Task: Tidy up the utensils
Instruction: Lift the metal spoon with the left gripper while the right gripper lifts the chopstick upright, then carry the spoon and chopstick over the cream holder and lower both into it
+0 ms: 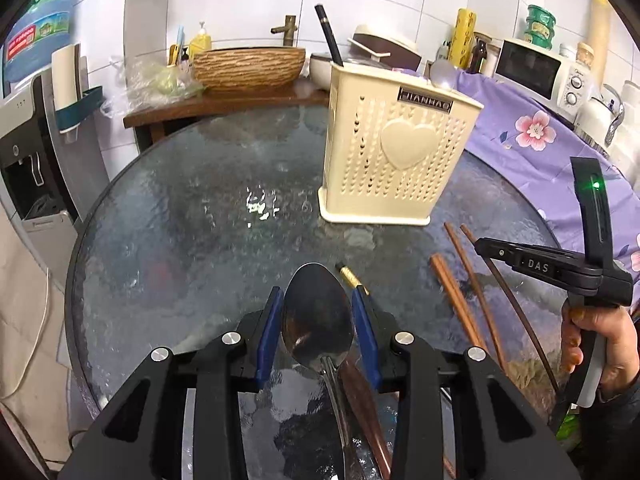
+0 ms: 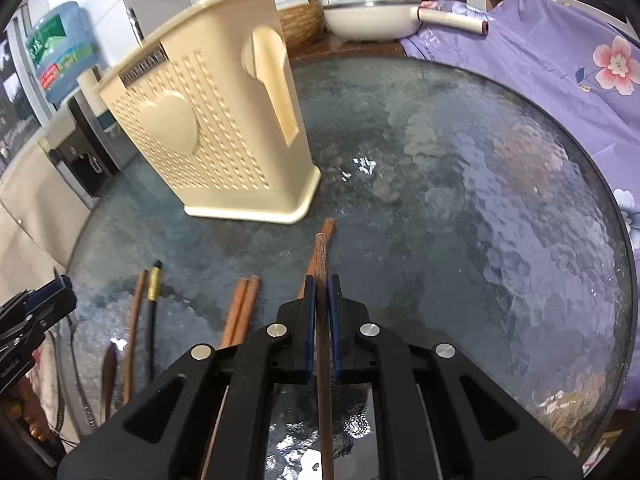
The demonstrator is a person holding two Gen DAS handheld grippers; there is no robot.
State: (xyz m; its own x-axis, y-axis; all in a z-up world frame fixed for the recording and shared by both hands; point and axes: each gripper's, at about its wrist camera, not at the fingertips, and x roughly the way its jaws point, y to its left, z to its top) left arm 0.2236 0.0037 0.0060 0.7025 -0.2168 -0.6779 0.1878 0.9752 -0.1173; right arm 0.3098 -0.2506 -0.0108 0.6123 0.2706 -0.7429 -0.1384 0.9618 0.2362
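Spoon (image 1: 318, 316) sits bowl-forward between the pads of my left gripper (image 1: 319, 322), clamped across the bowl's widest part, handle trailing back under the tool. My right gripper (image 2: 321, 330) is clenched on one dark chopstick (image 2: 322, 320), tip projecting toward 12 o'clock.

Holder (image 1: 394, 148) stands upright on the glass table (image 1: 180, 208), at 1 o'clock from the left gripper and 11 o'clock from the right. A black utensil and a pale one already stand in it.

Step in hand, as I judge it: carry both pieces to the holder. The grip on a curved, slick bowl is marginal; I should keep it level, move slowly, then tip the handle downward over the rim before releasing. The chopstick needs to go near vertical above an opening.

Both grippers point steeply down toward the table. Loose chopsticks (image 1: 456, 292) lie at 3 o'clock of the spoon; my right hand (image 1: 596, 344) grips its handle beyond them.
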